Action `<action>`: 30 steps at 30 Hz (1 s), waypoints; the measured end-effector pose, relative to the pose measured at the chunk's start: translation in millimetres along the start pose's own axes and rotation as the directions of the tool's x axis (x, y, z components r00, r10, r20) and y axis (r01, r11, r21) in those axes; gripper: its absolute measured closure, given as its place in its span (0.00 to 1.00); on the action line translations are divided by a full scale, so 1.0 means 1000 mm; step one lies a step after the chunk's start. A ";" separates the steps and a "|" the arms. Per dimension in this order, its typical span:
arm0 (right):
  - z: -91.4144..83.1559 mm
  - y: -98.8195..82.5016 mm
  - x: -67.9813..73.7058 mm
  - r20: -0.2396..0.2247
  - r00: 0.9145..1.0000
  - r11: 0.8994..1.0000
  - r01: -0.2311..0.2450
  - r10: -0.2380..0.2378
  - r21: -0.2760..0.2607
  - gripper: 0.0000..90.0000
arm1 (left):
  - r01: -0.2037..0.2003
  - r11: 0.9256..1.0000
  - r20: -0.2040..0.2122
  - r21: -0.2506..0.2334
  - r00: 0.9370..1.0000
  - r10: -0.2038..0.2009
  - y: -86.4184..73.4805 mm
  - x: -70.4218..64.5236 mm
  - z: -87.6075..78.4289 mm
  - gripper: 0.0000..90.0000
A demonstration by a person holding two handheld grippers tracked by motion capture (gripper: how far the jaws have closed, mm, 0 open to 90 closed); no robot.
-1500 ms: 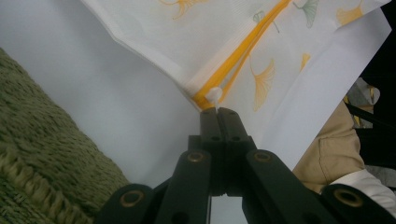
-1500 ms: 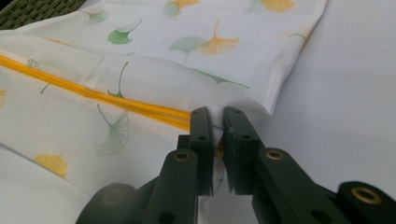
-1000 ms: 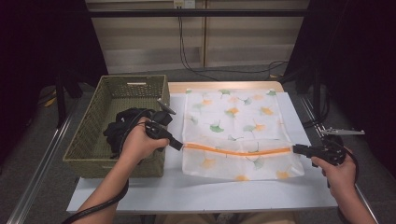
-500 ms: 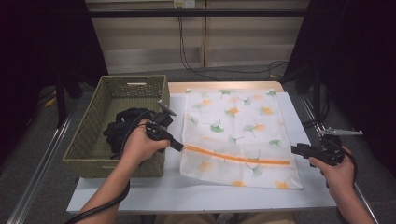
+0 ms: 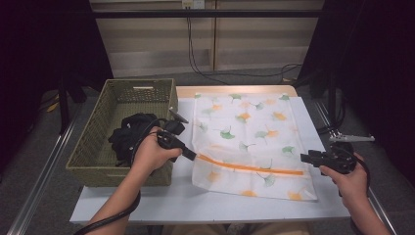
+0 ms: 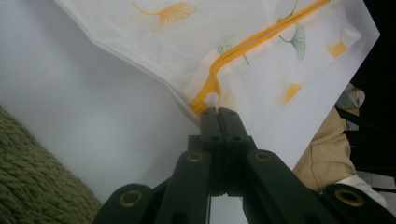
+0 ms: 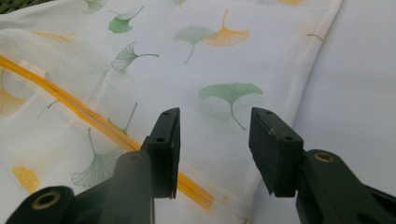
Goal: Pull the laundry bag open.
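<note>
Nearby, woven basket (image 5: 93,147) holding black cloth (image 5: 128,134), beside mesh bag (image 5: 249,132)

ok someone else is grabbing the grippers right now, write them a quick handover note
Left gripper: shut on the left end of the orange zipper of the mesh laundry bag.
Right gripper: jaws have just been opening, nothing between them; it hovers at the bag's right edge.
Things: bag lies flat on the white table; black clothes sit in the green basket at left.
Done: bag spread out, right end let go.
Left: probably open the zipper and load the clothes; zipper state is hard to tell.
</note>
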State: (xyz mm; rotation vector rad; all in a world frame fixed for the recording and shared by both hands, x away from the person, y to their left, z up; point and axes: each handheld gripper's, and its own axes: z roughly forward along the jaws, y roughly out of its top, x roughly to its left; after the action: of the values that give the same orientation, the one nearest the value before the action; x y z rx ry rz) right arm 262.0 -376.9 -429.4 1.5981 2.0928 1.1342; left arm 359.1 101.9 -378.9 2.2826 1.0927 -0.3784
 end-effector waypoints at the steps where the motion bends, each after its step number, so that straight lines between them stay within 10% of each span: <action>1: 0.000 0.000 0.000 -0.001 1.000 1.000 -0.003 0.003 -0.002 0.59 | -0.009 1.000 -0.002 0.003 1.000 0.009 0.001 0.000 0.000 1.00; 11: 0.002 0.000 0.002 -0.006 1.000 1.000 0.006 -0.006 0.004 0.55 | -0.020 1.000 0.015 -0.023 1.000 0.021 0.002 -0.005 0.002 0.95; 30: 0.006 0.001 0.007 -0.019 0.999 0.999 0.026 -0.026 0.018 0.50 | -0.138 0.977 -0.011 -0.161 0.990 0.138 0.003 -0.015 0.013 0.45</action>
State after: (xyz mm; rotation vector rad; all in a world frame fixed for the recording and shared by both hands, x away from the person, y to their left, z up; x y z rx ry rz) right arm 264.5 -367.8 -430.8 1.5699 2.1361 1.1292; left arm 352.2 83.0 -380.8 2.1982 0.9232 -0.2261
